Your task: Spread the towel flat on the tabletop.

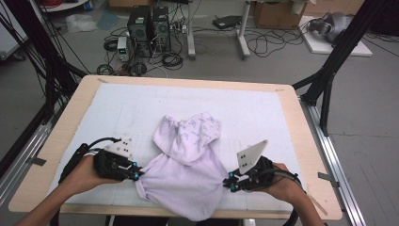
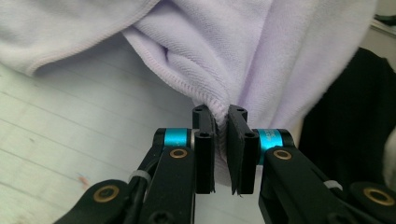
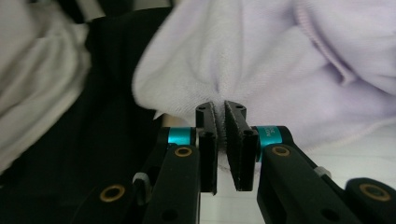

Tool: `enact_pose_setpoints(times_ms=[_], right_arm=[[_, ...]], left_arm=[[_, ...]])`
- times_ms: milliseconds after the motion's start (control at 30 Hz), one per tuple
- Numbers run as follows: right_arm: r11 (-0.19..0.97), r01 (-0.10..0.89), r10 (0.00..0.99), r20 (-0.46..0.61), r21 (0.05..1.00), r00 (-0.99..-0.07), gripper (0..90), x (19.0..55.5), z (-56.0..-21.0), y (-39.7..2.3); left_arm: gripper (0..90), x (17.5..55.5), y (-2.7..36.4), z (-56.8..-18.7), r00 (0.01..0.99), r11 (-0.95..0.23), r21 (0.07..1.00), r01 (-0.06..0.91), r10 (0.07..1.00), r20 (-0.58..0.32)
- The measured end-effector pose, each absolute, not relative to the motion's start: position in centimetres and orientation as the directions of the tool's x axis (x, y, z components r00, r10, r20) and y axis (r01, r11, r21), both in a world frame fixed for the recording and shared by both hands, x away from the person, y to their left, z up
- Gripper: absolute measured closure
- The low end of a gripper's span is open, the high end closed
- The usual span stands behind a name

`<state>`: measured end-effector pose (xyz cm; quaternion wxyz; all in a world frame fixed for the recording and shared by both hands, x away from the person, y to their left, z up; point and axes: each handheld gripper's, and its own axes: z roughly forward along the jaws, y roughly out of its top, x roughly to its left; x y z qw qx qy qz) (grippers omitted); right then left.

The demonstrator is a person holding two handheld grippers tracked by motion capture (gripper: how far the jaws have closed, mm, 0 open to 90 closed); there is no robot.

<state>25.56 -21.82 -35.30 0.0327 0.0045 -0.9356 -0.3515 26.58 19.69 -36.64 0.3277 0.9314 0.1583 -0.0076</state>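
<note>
Spreading a pale lilac garment [image 1: 186, 174] looks like the work in hand, and the step reached is the two-point pick-up of its near edge. On the white mat of the wooden table [image 1: 287, 101], the garment lies at about 6 o'clock from the table's middle: its far part is bunched and folded over with a printed lining showing, while its near part hangs stretched between the two tools and droops over the front edge of the table.

At 8 o'clock from the cloth's middle, the left gripper [image 1: 136, 175] is clamped on a stitched hem; its own view shows the fabric [image 2: 243, 56] squeezed between the black jaws [image 2: 222, 140]. At 4 o'clock, the right gripper [image 1: 227, 182] likewise pinches a puckered fold, with the cloth [image 3: 261, 60] caught between its jaws [image 3: 223, 137]. Both are closed on the garment, not empty.

My judgement is that the next move calls for lifting both hands together and drawing them apart, evenly, so the bunched far part unrolls instead of dragging. Each pinch is shallow and close to the edge, so a sharp tug could slip the hem free.
</note>
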Motion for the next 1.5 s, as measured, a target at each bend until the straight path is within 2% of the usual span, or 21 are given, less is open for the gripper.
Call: enact_pose_setpoints(times_ms=[167,200,233,267,300,333,400,567,667,800,1133,1233,1367,1400,1433,1500], right_arm=[[0.760,-0.026,-0.136,0.120,0.649,-0.983,83.6,23.4,-36.1,-20.7],[0.765,-0.027,-0.140,0.124,0.643,-0.982,82.2,23.2,-36.2,-20.5],[0.761,-0.036,-0.138,0.107,0.647,-0.985,75.5,23.2,-36.3,-20.4],[0.749,-0.022,-0.094,0.074,0.663,-0.993,68.2,23.8,-36.1,-20.3],[0.749,-0.022,-0.094,0.074,0.663,-0.993,68.2,23.8,-36.1,-20.3],[0.745,-0.010,-0.075,0.068,0.668,-0.995,62.8,24.0,-36.0,-20.4],[0.730,0.020,-0.012,0.042,0.683,-0.999,60.9,24.9,-35.7,-20.5],[0.743,0.022,0.073,-0.047,0.669,-0.996,57.3,26.6,-35.9,-19.9],[0.756,0.021,0.108,-0.093,0.655,-0.990,56.0,27.6,-36.6,-19.0],[0.766,0.039,0.129,-0.094,0.642,-0.987,55.4,28.9,-37.4,-18.1],[0.786,0.041,0.171,-0.153,0.616,-0.973,50.8,30.2,-38.2,-17.5],[0.808,0.023,0.173,-0.200,0.589,-0.964,49.5,30.7,-38.7,-16.9],[0.836,0.015,0.184,-0.255,0.548,-0.949,50.4,31.4,-39.2,-16.2],[0.845,0.011,0.187,-0.275,0.534,-0.943,53.0,31.6,-39.3,-16.0],[0.857,0.005,0.185,-0.298,0.516,-0.936,59.6,31.7,-39.5,-15.8],[0.866,-0.007,0.170,-0.309,0.500,-0.936,72.0,32.0,-39.6,-15.5]], left_arm=[[81.9,24.4,19.7,-37.2,0.966,-0.799,0.543,0.258,0.207,-0.155],[81.7,24.2,19.6,-37.4,0.970,-0.806,0.539,0.244,0.195,-0.147],[80.4,24.2,19.6,-37.5,0.977,-0.812,0.543,0.214,0.176,-0.122],[68.9,24.2,19.7,-37.5,0.979,-0.802,0.562,0.202,0.178,-0.098],[68.9,24.4,19.7,-37.5,0.978,-0.796,0.570,0.205,0.187,-0.091],[60.9,24.7,19.9,-37.4,0.974,-0.777,0.590,0.220,0.210,-0.087],[51.1,25.4,20.1,-37.0,0.970,-0.759,0.615,0.215,0.239,-0.045],[47.6,27.4,19.7,-37.1,0.951,-0.747,0.626,0.224,0.308,0.027],[46.7,28.5,18.7,-37.9,0.953,-0.781,0.598,0.179,0.290,0.093],[42.9,29.7,17.0,-39.4,0.957,-0.839,0.529,0.130,0.245,0.153],[50.4,31.0,13.9,-41.2,0.957,-0.883,0.466,0.062,0.185,0.224],[57.1,31.0,13.3,-41.4,0.957,-0.890,0.453,0.057,0.179,0.230],[72.2,31.4,12.8,-41.4,0.953,-0.894,0.437,0.097,0.211,0.220],[77.4,31.4,12.7,-41.4,0.952,-0.892,0.439,0.104,0.217,0.214],[82.6,31.5,12.7,-41.2,0.953,-0.889,0.444,0.110,0.221,0.207],[83.3,31.6,12.6,-41.0,0.954,-0.880,0.458,0.125,0.234,0.190]])
